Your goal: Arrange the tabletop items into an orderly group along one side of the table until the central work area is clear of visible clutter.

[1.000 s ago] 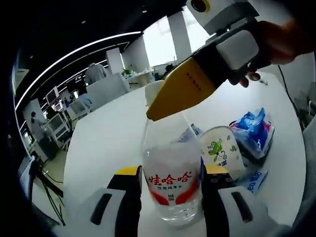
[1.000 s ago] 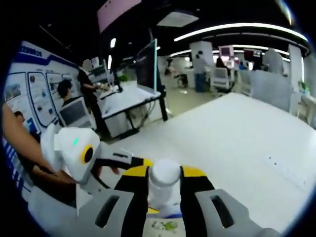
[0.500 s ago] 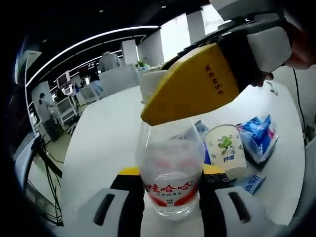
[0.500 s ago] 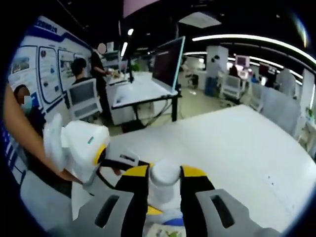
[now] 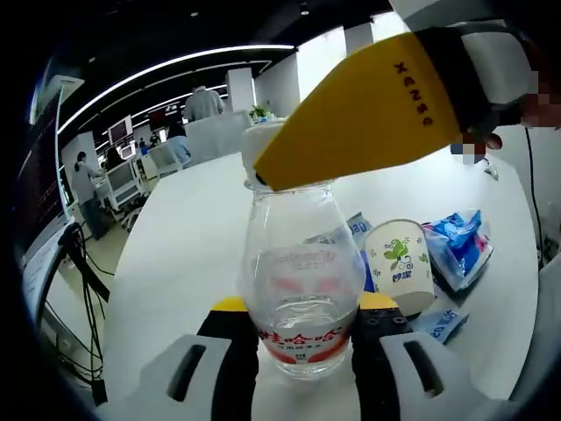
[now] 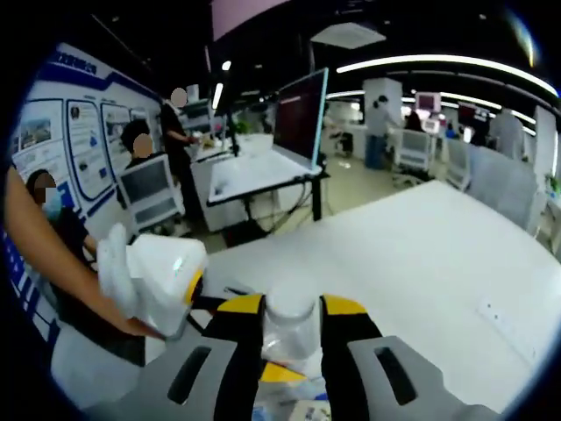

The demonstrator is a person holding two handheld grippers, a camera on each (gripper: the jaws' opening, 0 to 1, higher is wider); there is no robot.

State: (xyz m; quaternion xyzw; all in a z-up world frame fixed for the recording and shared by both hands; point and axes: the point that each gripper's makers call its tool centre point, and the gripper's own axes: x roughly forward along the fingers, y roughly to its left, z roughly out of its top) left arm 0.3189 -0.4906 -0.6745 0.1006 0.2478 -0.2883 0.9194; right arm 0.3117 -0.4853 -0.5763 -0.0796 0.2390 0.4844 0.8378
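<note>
While your left gripper [image 5: 298,351] clamps the bottle [image 5: 301,281] body and your right gripper [image 6: 292,329] pinches its neck above the table [image 5: 193,237], the cup [image 5: 400,266] and packets [image 5: 460,241] remain ungrouped.

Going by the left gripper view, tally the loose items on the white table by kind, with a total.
Clear water bottle, held between both grippers: 1
Paper cup with a green print: 1
Blue and white packets, the ones I can separate: 3
Total: 5
</note>
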